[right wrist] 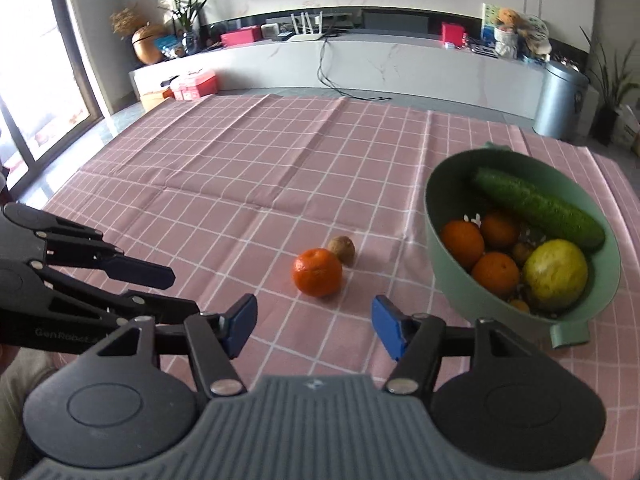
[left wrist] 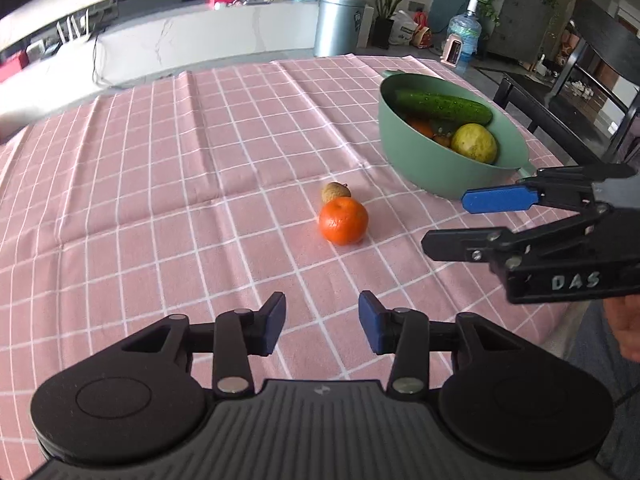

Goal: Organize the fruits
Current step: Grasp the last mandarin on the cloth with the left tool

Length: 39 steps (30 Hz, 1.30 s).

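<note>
Left wrist view. Left gripper (left wrist: 322, 322): jaws parted, nothing between the blue pads, held above the pink checked tablecloth (left wrist: 160, 184). Mandarin (left wrist: 343, 220): on the cloth ahead of the gripper, apart from it. Small brown fruit (left wrist: 335, 192): just behind the mandarin, touching or nearly touching it. Green bowl (left wrist: 416, 168): on the cloth to the right, beyond the mandarin, holding a cucumber (left wrist: 442, 107) laid across the top, a yellow-green round fruit (left wrist: 474, 143) at the near side and orange fruit partly hidden beneath. Right gripper (left wrist: 444, 222): enters from the right edge, turned on its side, one finger above the other, jaws apart and empty, near the bowl's front wall.

Right wrist view. Right gripper (right wrist: 314, 326): jaws spread, empty, above the cloth. Mandarin (right wrist: 317, 272): ahead of the gap between the fingers, not touched. Brown fruit (right wrist: 342, 249): just behind it to the right. Green bowl (right wrist: 448, 292): at right, holding cucumber (right wrist: 538, 208), three oranges (right wrist: 495, 273), the yellow-green fruit (right wrist: 555, 274) and small items too unclear to name. Left gripper (right wrist: 178, 286): reaches in from the left edge, jaws apart, nothing held.
</note>
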### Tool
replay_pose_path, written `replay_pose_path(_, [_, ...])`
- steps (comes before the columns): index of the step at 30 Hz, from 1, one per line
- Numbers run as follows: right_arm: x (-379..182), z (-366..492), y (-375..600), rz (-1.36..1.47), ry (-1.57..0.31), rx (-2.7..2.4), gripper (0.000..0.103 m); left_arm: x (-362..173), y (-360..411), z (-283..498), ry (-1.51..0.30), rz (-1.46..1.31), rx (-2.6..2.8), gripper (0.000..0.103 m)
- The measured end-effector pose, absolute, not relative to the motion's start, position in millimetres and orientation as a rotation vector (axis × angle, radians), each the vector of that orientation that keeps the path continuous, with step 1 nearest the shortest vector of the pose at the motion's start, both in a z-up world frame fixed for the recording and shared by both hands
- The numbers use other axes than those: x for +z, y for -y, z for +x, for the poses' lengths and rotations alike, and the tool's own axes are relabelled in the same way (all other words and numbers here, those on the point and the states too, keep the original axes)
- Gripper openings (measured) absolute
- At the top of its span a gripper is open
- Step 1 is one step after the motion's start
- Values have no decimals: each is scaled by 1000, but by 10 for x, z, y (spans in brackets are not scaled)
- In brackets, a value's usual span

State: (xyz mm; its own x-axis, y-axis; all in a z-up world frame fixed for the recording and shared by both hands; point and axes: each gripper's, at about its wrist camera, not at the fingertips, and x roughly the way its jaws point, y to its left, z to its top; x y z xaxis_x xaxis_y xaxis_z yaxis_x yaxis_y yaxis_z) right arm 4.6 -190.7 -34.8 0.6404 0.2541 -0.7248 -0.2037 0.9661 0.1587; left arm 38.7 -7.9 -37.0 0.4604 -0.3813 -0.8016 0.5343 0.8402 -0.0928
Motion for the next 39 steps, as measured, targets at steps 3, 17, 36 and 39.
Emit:
replay_pose_path(3, [-401, 23, 1964, 50, -826, 241, 61, -524, 183, 400, -921, 204, -588, 55])
replay_pose_path(17, [-750, 170, 2346, 145, -880, 216, 61, -792, 661, 805, -868, 227, -597, 60])
replay_pose_path(36, [-864, 239, 2358, 175, -891, 235, 61, -880, 533, 943, -918, 203, -574, 49])
replay_pose_path(39, [-864, 246, 2319, 170, -890, 235, 61, -850, 351, 886, -923, 188, -547, 49])
